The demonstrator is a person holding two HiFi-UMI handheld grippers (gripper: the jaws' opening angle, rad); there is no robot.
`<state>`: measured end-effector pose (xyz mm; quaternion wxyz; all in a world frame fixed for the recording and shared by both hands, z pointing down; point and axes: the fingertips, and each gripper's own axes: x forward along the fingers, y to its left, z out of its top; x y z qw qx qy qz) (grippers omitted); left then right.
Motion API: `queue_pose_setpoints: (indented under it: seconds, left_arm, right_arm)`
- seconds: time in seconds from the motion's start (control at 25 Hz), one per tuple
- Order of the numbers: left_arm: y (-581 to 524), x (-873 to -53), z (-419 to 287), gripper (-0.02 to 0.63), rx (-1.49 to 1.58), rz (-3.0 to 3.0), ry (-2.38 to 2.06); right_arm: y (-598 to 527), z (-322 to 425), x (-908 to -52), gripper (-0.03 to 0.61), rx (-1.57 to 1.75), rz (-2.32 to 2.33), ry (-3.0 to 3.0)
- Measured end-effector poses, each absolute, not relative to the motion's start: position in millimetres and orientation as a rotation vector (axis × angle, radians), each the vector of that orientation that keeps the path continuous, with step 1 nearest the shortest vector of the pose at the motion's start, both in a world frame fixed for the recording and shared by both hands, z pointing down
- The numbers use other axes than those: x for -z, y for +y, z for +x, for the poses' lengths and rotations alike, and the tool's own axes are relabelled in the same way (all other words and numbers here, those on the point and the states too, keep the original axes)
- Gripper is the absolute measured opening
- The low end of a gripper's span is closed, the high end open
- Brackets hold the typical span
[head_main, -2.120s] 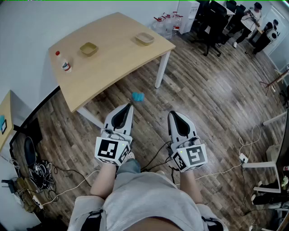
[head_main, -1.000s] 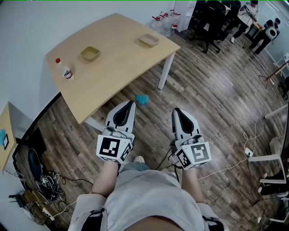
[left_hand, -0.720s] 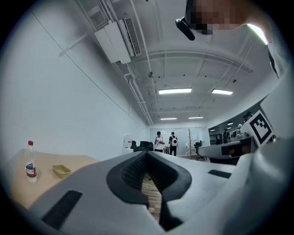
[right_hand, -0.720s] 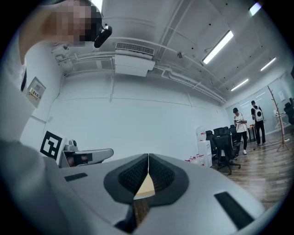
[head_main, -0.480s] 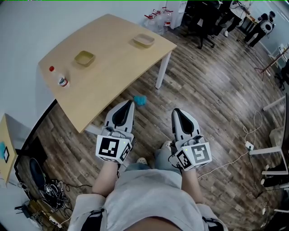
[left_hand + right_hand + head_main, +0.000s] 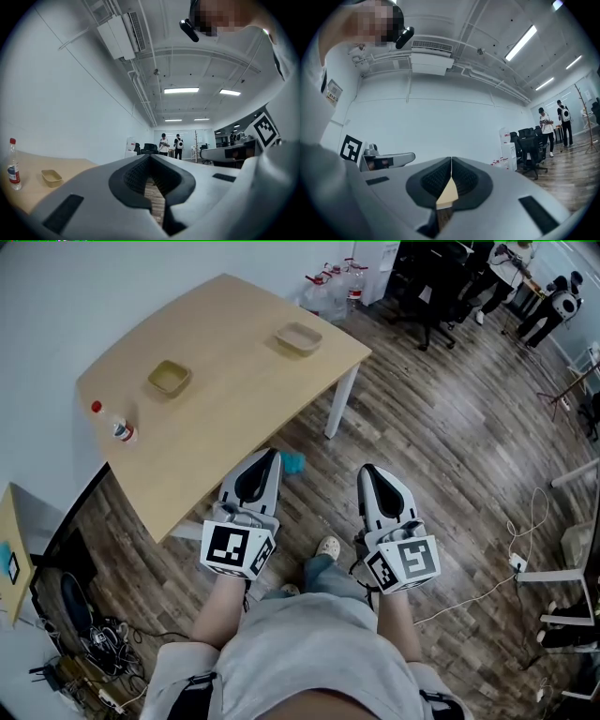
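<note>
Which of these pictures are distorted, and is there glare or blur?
Head view: sharp and evenly lit, mild wide-angle bending, no glare on the table. Left gripper view: strong fisheye inside a black round border; the ceiling lamps are bright, without flare. Right gripper view: same fisheye; the wall evenly lit.

Wooden table [image 6: 234, 395] is carrying a bottle [image 6: 120, 427] at eight o'clock, a shallow dish [image 6: 169, 378] at nine, and a second dish [image 6: 299, 337] sitting at two.

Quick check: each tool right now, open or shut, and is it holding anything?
Left tool: shut, nothing between the jaws.
Right tool: shut, nothing between the jaws.
</note>
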<state>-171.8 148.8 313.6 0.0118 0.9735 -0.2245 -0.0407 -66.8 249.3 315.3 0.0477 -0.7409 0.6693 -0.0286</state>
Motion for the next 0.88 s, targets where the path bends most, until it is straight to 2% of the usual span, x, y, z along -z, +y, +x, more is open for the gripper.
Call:
queue_pose_setpoints:
  seconds: [0.56,0.88]
  left_arm:
    - [86.8,-304.0,-56.7,0.015,0.167,3.012,-0.815]
    - [69.6,-304.4,-24.8,0.015,0.158,3.002,-0.873]
  right_arm:
    - [166.5,50.7,-304.1,0.011,0.054,-2.137,2.178]
    - [143.0,81.2,-311.0,0.011,0.068,-2.073,2.259]
